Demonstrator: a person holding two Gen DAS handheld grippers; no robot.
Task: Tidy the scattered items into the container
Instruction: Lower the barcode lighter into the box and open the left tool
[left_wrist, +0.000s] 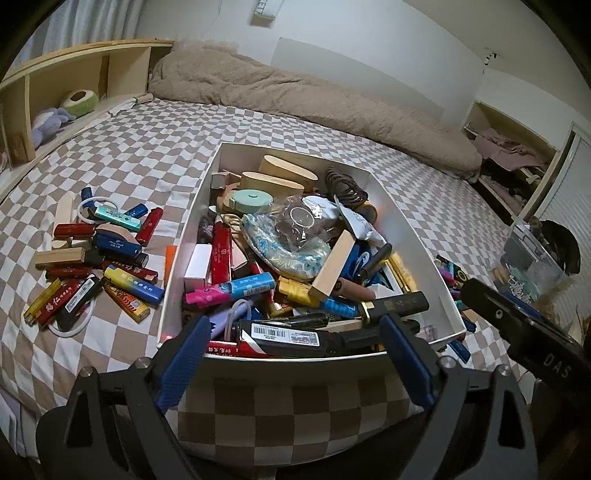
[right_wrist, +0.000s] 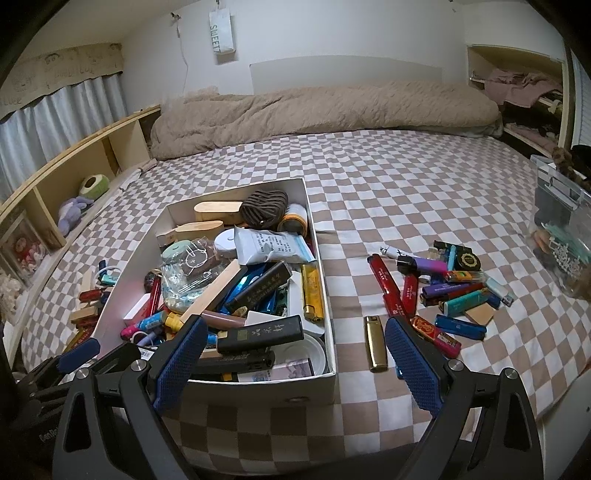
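Box (right_wrist: 255, 384) crammed, lighters (right_wrist: 454, 295) outside

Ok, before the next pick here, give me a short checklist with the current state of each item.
1. Left gripper empty, jaws apart: ok.
2. Right gripper empty, jaws apart: ok.
3. White box within reach, top open: ok.
4. Room left in the box: not ok, contents heaped near its rim.
5. Loose pieces remaining: the left pile and right pile lie on the bed.
6. Gold lighter free-standing for an easy pick: ok.
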